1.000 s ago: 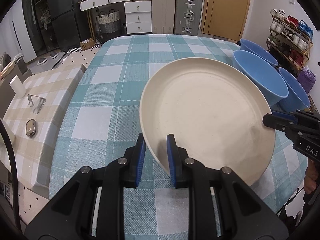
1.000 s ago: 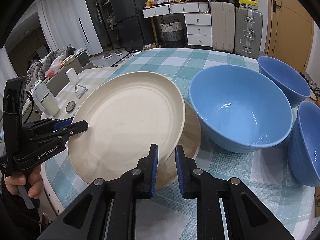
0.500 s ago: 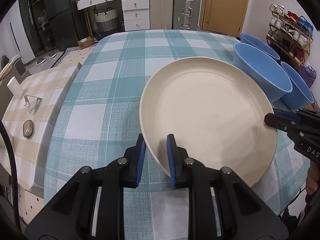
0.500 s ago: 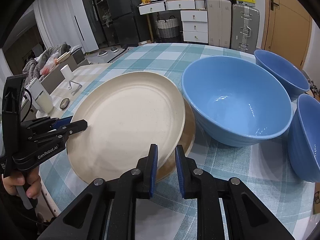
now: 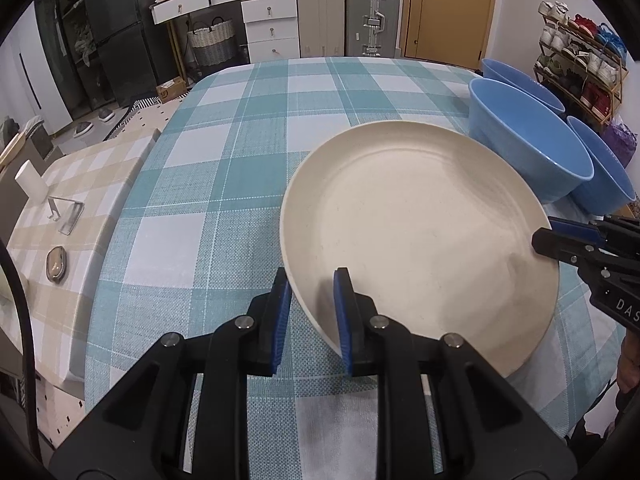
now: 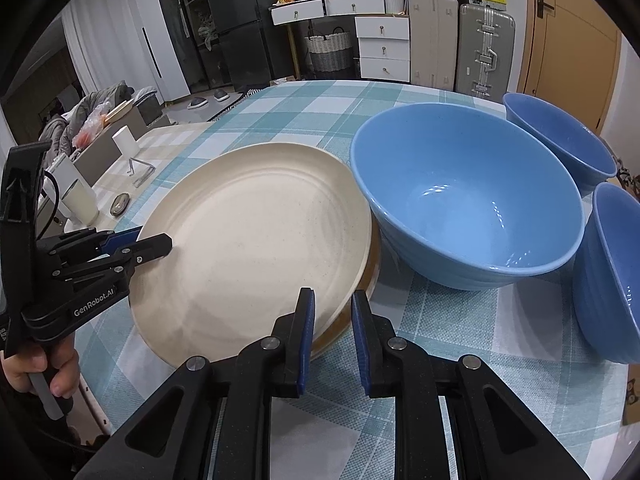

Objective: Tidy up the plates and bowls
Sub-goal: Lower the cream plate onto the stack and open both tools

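Under cream plate (image 6: 256, 240) | brown plate (image 6: 370, 276) mostly hidden | third bowl (image 6: 612, 276) cut off

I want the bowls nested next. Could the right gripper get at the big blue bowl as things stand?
Probably not yet: the right gripper is shut on the cream plate; otherwise the blue bowl sits unobstructed.

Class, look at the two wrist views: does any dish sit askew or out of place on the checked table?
Yes. The cream round plate, clamped at opposite rims by the left gripper and right gripper, sits tilted and off-centre over a brown plate beneath. The three blue bowls stand upright, unstacked.
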A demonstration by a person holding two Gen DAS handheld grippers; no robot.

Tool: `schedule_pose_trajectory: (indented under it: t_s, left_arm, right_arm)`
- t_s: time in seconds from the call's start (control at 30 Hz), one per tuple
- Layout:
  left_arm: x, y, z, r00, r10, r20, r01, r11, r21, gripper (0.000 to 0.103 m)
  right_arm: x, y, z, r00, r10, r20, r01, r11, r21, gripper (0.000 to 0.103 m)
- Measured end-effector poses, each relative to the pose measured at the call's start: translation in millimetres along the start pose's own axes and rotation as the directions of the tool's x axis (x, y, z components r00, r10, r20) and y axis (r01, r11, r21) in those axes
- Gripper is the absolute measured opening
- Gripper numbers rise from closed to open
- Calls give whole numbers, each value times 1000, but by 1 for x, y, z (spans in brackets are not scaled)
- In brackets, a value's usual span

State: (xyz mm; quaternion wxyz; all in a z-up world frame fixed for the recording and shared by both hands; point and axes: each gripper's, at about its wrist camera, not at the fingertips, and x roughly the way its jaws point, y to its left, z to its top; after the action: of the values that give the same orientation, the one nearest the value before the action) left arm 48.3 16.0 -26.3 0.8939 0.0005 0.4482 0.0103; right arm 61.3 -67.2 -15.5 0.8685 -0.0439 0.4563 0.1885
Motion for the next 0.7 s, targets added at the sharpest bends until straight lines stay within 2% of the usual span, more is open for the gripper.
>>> schedule_pose_trajectory:
  t_s: [0.4,0.7]
  left_arm:
    - [11,-7,0,1000,18,-7,-18,1000,25,19]
    - [10,-1,0,999,-26,-24,26,1000,-5,19]
  right_arm:
    - [7,7,-6,997,-77,7,77,995,-56,19]
    - [3,6,-7,999,-51,9,52,997,-53,20]
